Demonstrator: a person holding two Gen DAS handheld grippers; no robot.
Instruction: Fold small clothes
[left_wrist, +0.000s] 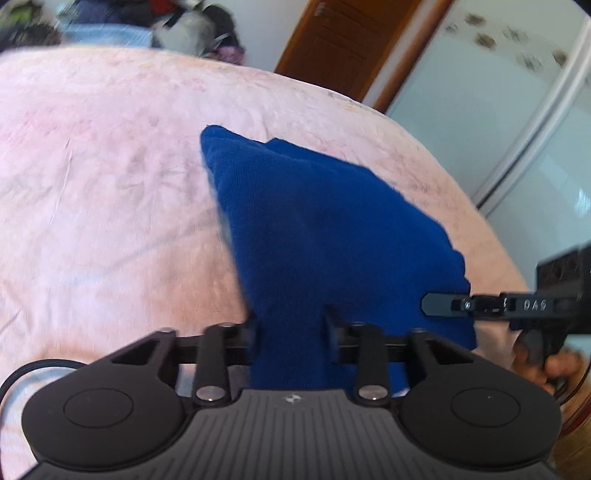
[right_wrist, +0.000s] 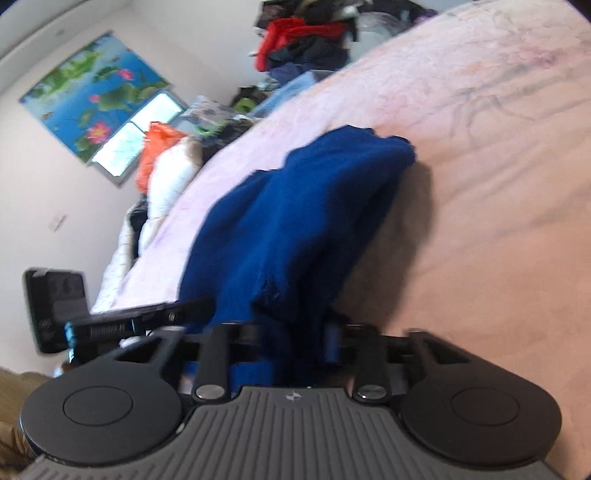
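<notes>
A dark blue knitted garment lies partly bunched on a pink bedspread. In the left wrist view my left gripper is shut on the garment's near edge, and the cloth fills the gap between its fingers. My right gripper comes in from the right and meets the same edge, with a person's hand behind it. In the right wrist view the blue garment rises in a fold, and my right gripper is shut on its near end. My left gripper reaches the cloth from the left.
A heap of mixed clothes lies at the far end of the bed. A white quilt with an orange item lies along the bed's edge below a flower picture. A wooden door and pale wardrobe doors stand beyond.
</notes>
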